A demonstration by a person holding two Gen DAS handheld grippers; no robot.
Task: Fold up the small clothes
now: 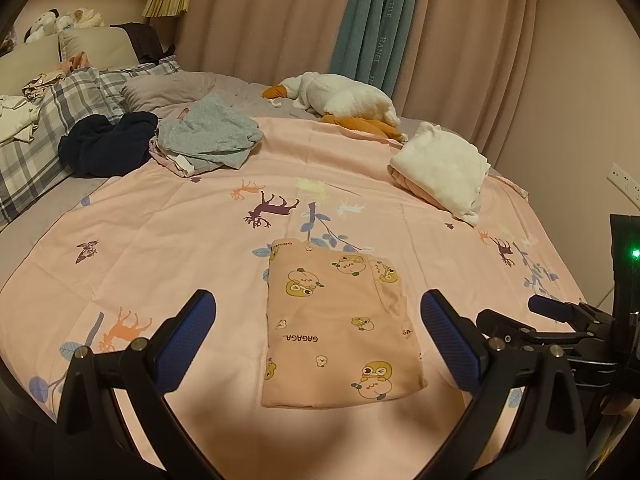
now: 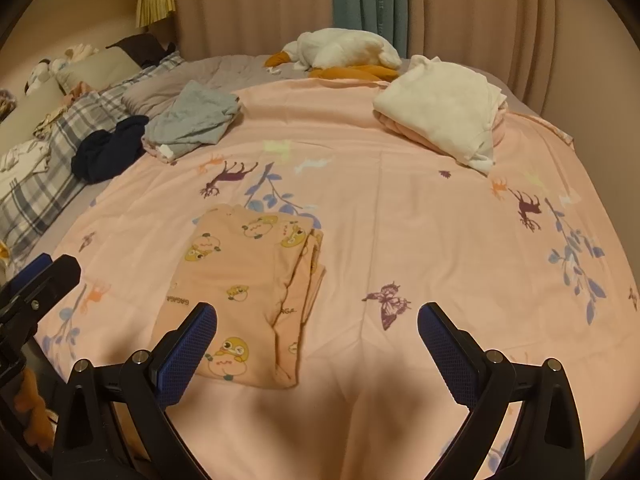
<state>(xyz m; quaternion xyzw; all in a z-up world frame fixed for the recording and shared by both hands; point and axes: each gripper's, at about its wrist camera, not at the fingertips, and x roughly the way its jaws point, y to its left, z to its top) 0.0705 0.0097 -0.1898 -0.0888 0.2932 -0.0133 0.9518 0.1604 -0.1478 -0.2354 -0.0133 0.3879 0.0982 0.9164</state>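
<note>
Left gripper [image 1: 318, 336] spread wide, nothing held, hovering over near end of folded garment [image 1: 340, 328]; blue pads [image 1: 188, 344] either side of it, not touching. Right gripper [image 2: 317, 340] also wide apart, nothing held, just right of the garment [image 2: 248, 292]; left pad [image 2: 188, 354] overlaps garment's near edge in view, contact unclear.

Garment: peach w/ cartoon prints and "GAGAGA" text, folded into a tall rectangle, flat on pink bedspread [image 1: 180, 240], near front-centre of bed. Layered edges visible along its right side.

Farther out: folded white cloth [image 1: 440, 168] on top of a pink piece, far right of bed. Grey-blue clothes [image 1: 208, 136] in loose heap far left, dark navy bundle [image 1: 108, 144] just beside. Plaid pillow [image 1: 44, 128] at left edge. White plush goose [image 1: 344, 98] w/ orange beak and feet at far side, in front of pink curtain [image 1: 272, 16]; teal curtain [image 1: 376, 20] strip behind.
</note>
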